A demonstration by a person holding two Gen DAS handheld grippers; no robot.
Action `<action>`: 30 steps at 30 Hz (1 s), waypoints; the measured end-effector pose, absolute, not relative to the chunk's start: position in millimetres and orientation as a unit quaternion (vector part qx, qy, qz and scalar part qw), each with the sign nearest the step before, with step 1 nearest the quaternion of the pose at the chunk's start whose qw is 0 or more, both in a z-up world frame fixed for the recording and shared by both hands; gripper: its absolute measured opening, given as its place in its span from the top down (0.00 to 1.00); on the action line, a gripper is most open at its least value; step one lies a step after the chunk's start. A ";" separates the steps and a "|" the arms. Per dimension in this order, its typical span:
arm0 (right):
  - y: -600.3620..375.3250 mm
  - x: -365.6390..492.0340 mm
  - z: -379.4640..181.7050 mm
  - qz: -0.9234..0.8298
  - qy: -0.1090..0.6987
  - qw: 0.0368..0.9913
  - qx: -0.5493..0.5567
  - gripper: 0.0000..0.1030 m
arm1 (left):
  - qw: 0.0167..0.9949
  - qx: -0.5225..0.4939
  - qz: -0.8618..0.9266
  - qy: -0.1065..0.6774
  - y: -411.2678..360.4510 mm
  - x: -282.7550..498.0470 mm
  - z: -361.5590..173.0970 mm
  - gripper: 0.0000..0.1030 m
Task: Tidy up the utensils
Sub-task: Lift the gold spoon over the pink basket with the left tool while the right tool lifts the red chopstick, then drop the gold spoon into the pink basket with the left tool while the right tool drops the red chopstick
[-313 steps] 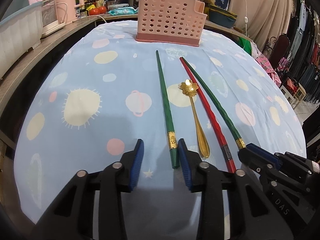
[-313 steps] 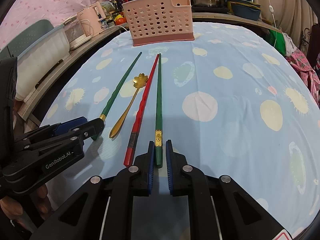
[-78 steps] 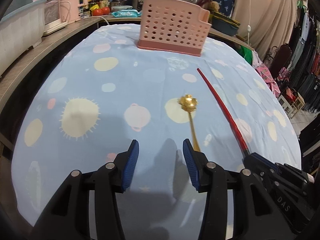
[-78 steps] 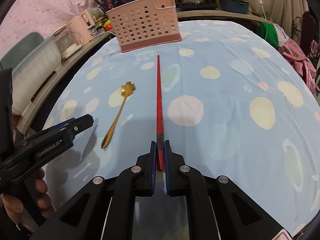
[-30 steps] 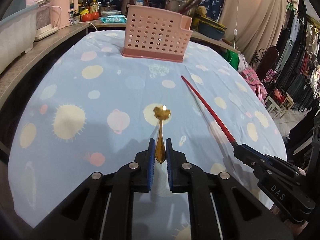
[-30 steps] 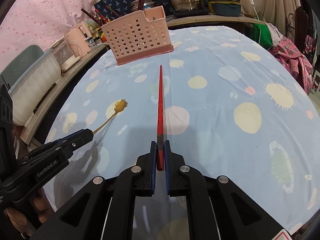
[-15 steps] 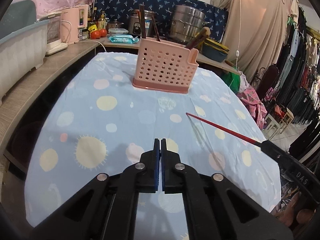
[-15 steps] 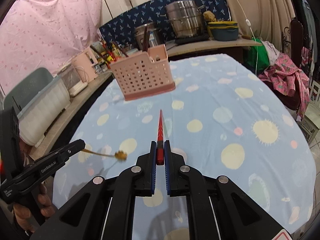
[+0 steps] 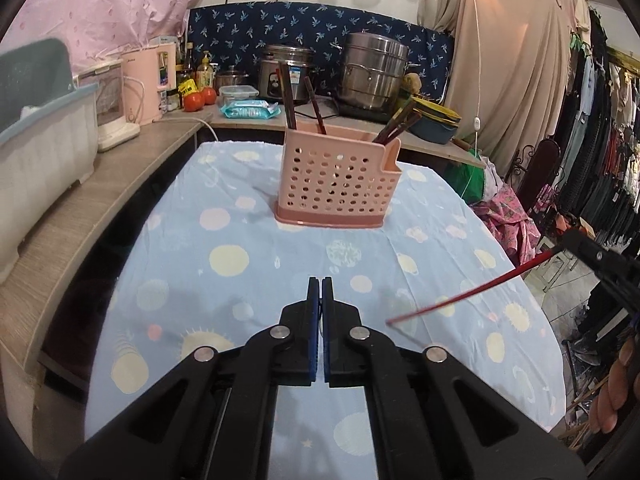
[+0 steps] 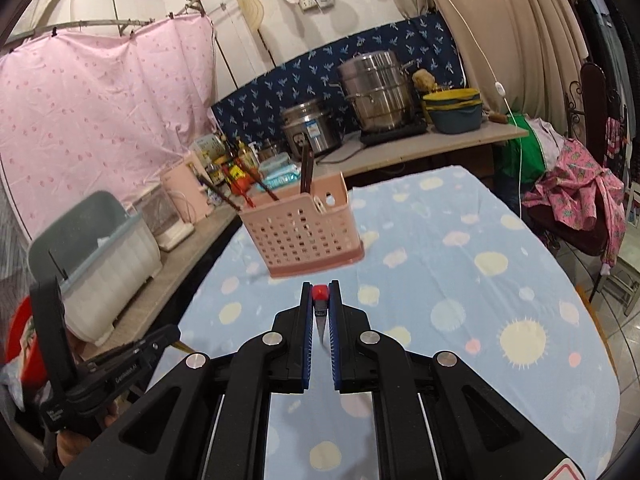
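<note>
A pink perforated utensil basket (image 9: 337,184) stands on the blue dotted tablecloth (image 9: 224,264) and holds several dark chopsticks; it also shows in the right wrist view (image 10: 302,232). My right gripper (image 10: 320,300) is shut on a red chopstick (image 10: 320,294), held in the air with its thin end pointing down; the chopstick also shows in the left wrist view (image 9: 472,294). My left gripper (image 9: 321,292) is shut, raised above the cloth; in the right wrist view (image 10: 172,336) a bit of the gold spoon handle (image 10: 185,346) pokes out of it.
A counter runs along the left and back with a pink appliance (image 9: 146,84), a grey-white bin (image 9: 40,140), steel pots (image 9: 374,74) and tomatoes (image 9: 200,99). Clothes hang at the right (image 9: 600,160).
Both grippers have risen higher above the table. The red chopstick has tipped from pointing forward to pointing steeply down. The gold spoon now hangs below the left jaws, mostly hidden.
</note>
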State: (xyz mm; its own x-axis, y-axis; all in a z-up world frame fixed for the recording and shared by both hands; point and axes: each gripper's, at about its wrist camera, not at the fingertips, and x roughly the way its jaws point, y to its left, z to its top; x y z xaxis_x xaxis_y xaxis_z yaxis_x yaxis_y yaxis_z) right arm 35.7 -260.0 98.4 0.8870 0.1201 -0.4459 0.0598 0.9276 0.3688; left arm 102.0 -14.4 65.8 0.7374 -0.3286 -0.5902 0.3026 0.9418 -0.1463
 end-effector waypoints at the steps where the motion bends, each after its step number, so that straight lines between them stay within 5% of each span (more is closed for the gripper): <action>1: -261.7 38.6 103.0 0.015 0.232 0.954 0.188 0.93 | 0.933 -0.017 -0.171 0.318 -14.8 103.9 69.8 0.99; 30: -292.9 194.5 229.2 -0.009 0.106 0.982 0.155 0.93 | 0.961 0.028 -0.159 0.224 -48.5 246.9 194.8 0.99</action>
State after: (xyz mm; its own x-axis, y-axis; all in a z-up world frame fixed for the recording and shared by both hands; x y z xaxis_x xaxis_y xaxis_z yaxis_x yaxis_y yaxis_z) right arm 194.5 -292.9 229.2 0.9776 0.0156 -0.2100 0.0497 0.9521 0.3019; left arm 246.9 -48.5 194.8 0.8493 -0.2925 -0.4395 0.3175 0.9481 -0.0174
